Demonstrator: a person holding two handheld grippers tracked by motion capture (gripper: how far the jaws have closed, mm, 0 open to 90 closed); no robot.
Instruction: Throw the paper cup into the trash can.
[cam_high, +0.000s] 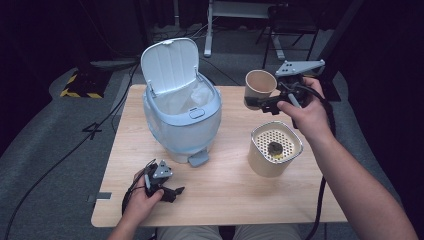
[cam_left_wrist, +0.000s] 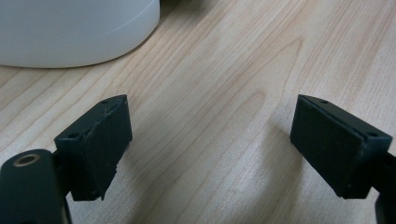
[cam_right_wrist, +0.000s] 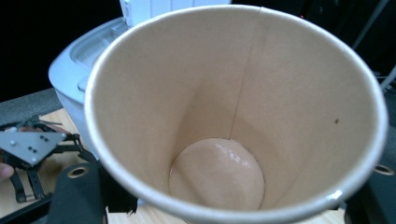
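My right gripper (cam_high: 264, 103) is shut on a brown paper cup (cam_high: 259, 87), held in the air over the table's far right and tilted with its mouth toward the camera. In the right gripper view the cup (cam_right_wrist: 233, 116) is empty, with a wet sheen on its bottom. A light blue pedal bin (cam_high: 182, 120) stands mid-table with its lid (cam_high: 169, 64) raised. My left gripper (cam_high: 174, 192) rests low at the front left of the table, jaws wide apart. Between its jaws the left gripper (cam_left_wrist: 210, 149) has nothing but bare wood.
A cream container (cam_high: 274, 150) with a perforated top and a dark lump on it stands below the cup, at the right. The bin's pedal (cam_high: 198, 158) sticks out toward me. The bin's white base (cam_left_wrist: 70, 32) lies just beyond the left gripper. The wooden table (cam_high: 225, 200) has bare room in front.
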